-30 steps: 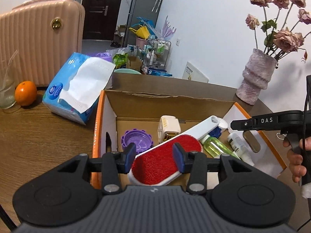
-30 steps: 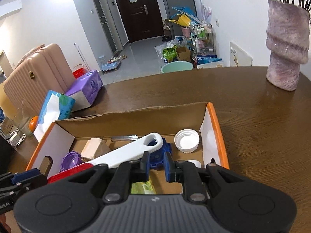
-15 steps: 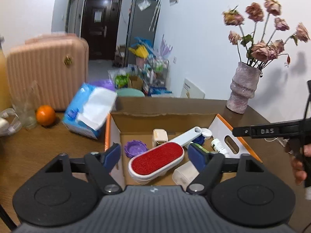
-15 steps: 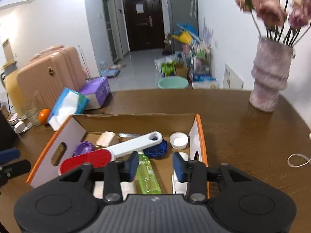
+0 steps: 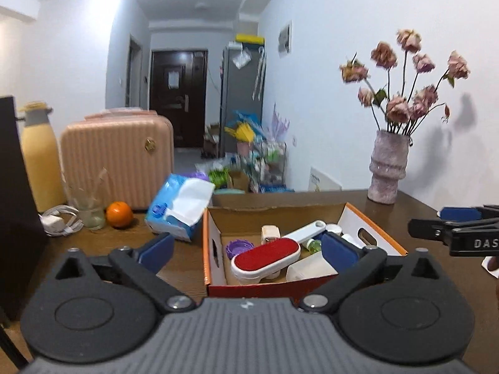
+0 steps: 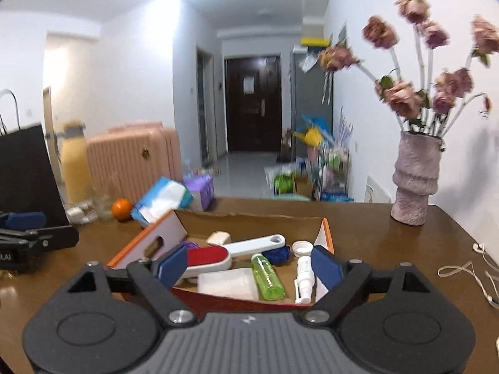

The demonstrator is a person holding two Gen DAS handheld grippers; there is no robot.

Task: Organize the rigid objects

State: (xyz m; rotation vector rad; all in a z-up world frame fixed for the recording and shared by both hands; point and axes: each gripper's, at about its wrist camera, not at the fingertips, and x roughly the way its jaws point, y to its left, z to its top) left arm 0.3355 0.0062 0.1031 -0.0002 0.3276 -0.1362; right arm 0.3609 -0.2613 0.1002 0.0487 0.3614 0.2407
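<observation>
Inside the cardboard box [image 6: 324,233], a red lint brush [image 6: 209,257] lies beside a green bottle [image 6: 268,275], a white spray bottle [image 6: 304,275] and a white cap [image 6: 302,247]. Before the box, the left gripper [image 5: 248,251] and right gripper [image 6: 249,265] both hang spread wide, holding nothing. Beyond the box, a vase [image 6: 414,180] stands on the surface [image 6: 389,249].

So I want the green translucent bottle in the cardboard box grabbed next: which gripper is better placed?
Probably the right gripper: open, and the green translucent bottle lies between its fingers. From the left gripper, the red lint brush mostly hides the bottle.
</observation>
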